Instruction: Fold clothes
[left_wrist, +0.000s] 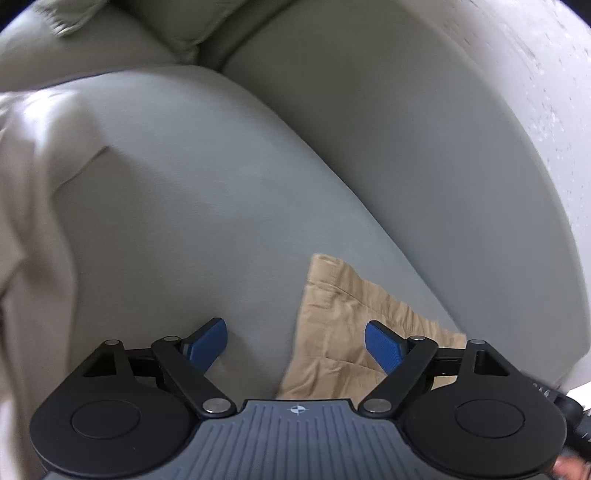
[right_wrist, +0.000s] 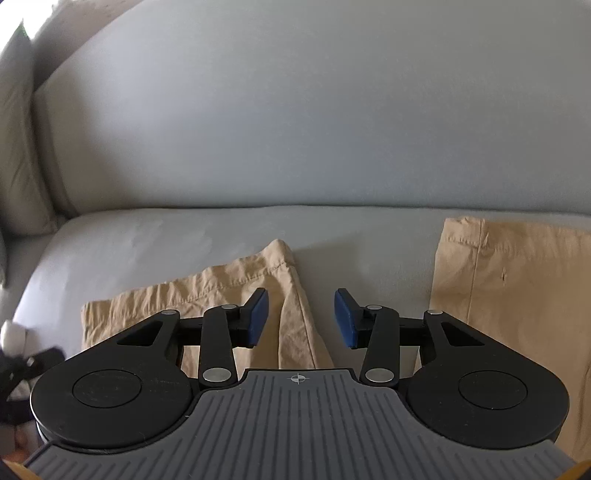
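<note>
A tan garment (right_wrist: 207, 291) lies crumpled on the grey sofa seat (right_wrist: 147, 236), and a second flat tan part (right_wrist: 517, 288) lies to its right. My right gripper (right_wrist: 301, 319) hangs open just above the crumpled part. A raised fold of the cloth runs between its blue pads (right_wrist: 258, 317), which do not press on it. In the left wrist view the tan garment (left_wrist: 343, 325) lies at lower right. My left gripper (left_wrist: 295, 345) stands wide open over the garment's left edge, its right pad above the cloth and its left pad above bare seat.
The sofa backrest (right_wrist: 295, 110) rises behind the seat, with a cushion (right_wrist: 18, 166) at the left end. A pale beige cloth (left_wrist: 22, 221) hangs at the left of the left wrist view. A speckled white wall (left_wrist: 535, 74) stands at far right.
</note>
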